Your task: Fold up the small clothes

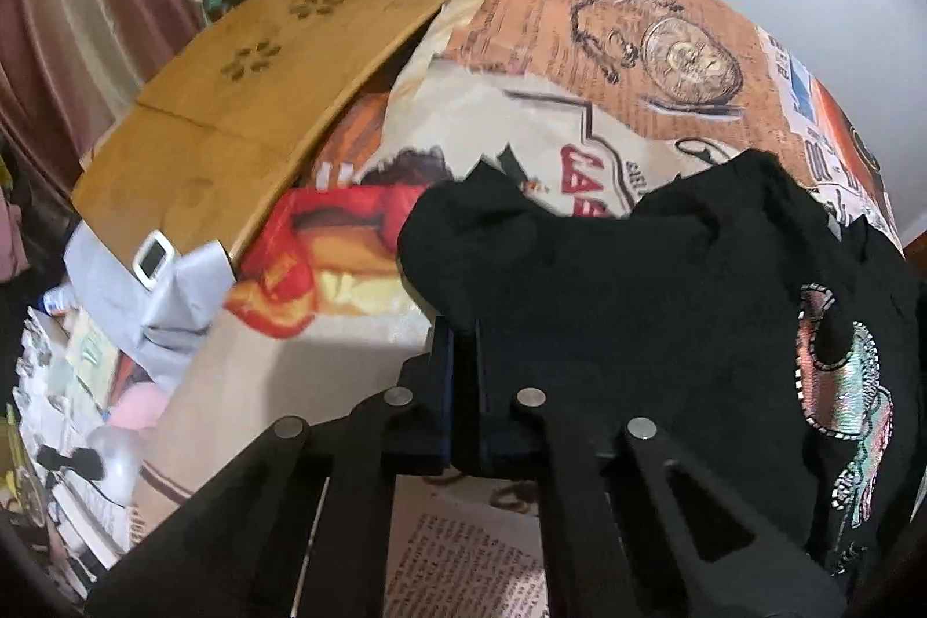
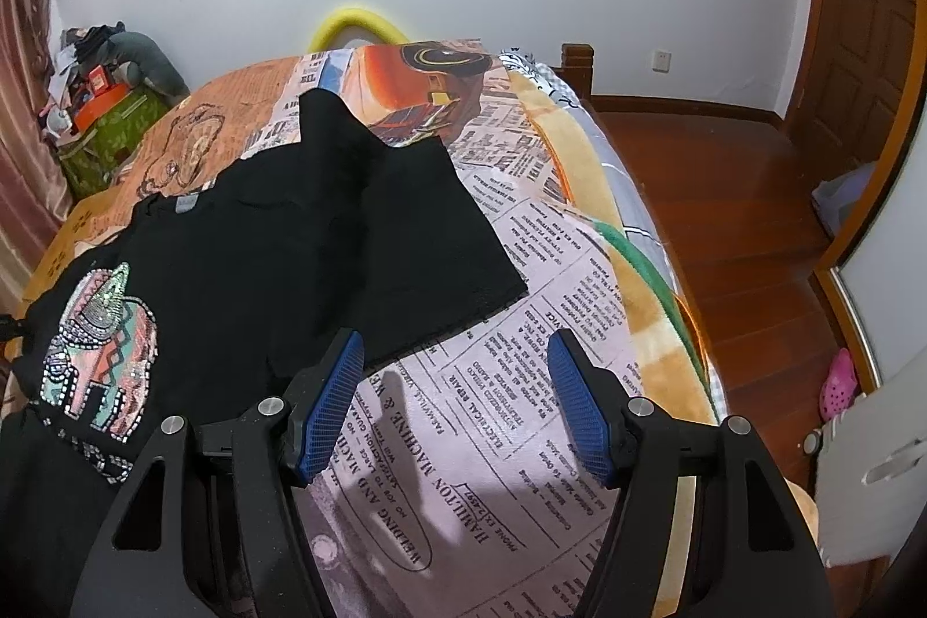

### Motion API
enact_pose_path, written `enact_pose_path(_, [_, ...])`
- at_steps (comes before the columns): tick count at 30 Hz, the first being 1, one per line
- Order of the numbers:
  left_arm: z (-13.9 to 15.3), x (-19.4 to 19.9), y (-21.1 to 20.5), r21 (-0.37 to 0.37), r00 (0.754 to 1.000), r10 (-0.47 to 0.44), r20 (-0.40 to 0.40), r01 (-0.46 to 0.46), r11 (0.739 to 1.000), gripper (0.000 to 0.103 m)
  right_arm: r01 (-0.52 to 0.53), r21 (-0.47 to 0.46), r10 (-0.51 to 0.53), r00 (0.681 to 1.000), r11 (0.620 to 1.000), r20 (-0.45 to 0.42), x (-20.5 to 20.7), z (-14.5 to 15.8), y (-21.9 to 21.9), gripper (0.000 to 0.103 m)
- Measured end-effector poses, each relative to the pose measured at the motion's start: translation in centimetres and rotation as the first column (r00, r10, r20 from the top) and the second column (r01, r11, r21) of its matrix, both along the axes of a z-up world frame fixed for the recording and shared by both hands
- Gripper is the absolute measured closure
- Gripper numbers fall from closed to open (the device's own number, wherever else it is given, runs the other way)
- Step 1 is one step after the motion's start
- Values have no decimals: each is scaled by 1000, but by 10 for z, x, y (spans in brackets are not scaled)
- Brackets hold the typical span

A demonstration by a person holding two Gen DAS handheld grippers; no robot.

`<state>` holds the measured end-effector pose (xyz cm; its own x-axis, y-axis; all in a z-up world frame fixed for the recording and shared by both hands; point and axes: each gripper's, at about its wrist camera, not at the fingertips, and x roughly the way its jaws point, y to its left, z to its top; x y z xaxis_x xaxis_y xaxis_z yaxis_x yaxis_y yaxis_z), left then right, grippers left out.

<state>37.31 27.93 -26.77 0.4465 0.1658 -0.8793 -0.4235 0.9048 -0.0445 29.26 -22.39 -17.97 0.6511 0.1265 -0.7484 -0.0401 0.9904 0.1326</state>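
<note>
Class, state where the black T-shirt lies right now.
The black T-shirt lies on the newspaper-print bedspread, left of the open right claw in the right wrist view.

My left gripper (image 1: 463, 357) points steeply downward, its jaws closed tight on a fold of black shirt (image 1: 608, 282). My right gripper (image 2: 455, 386) tilts downward too, jaws spread apart (blue pads (image 2: 333, 398) facing inward), holding nothing.

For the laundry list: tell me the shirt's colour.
Black shirt with a sparkly pink, teal and silver elephant; clearest in the right wrist view.
</note>
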Motion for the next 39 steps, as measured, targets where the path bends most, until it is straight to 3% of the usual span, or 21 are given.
enact_pose_path(7, [76,6,-34,77,986,-98,138,88,993,98,-7,2,7,999,1000,32,-1,13,2,41])
enact_pose_path(11, [118,15,-82,113,954,-221,202,201,973,98,-33,13,33,998,999,47,-2,19,8,41])
enact_pose_path(14, [130,25,-123,120,924,-317,215,298,947,98,-60,13,59,996,998,59,-2,23,16,41])
enact_pose_path(19, [109,47,-185,97,883,-443,156,432,897,98,-105,12,104,992,994,73,-3,27,29,41])
enact_pose_path(25, [53,57,-213,-32,858,-512,32,513,858,96,-158,4,157,984,988,83,-1,31,48,40])
enact_pose_path(27, [46,54,-211,-47,850,-526,15,526,849,88,-176,-3,175,981,984,82,0,30,56,40])
enact_pose_path(29, [49,45,-206,-34,845,-534,24,534,845,71,-198,-7,198,977,980,78,4,28,66,40])
enact_pose_path(31, [61,35,-196,-1,843,-534,65,535,845,42,-217,-10,217,973,976,73,10,26,76,40])
enact_pose_path(35, [94,25,-151,47,871,-465,158,463,885,33,-256,-19,257,964,966,66,29,26,95,40])
enact_pose_path(39, [91,42,-96,67,927,-349,139,343,937,31,-300,-62,303,951,952,56,63,29,118,40])
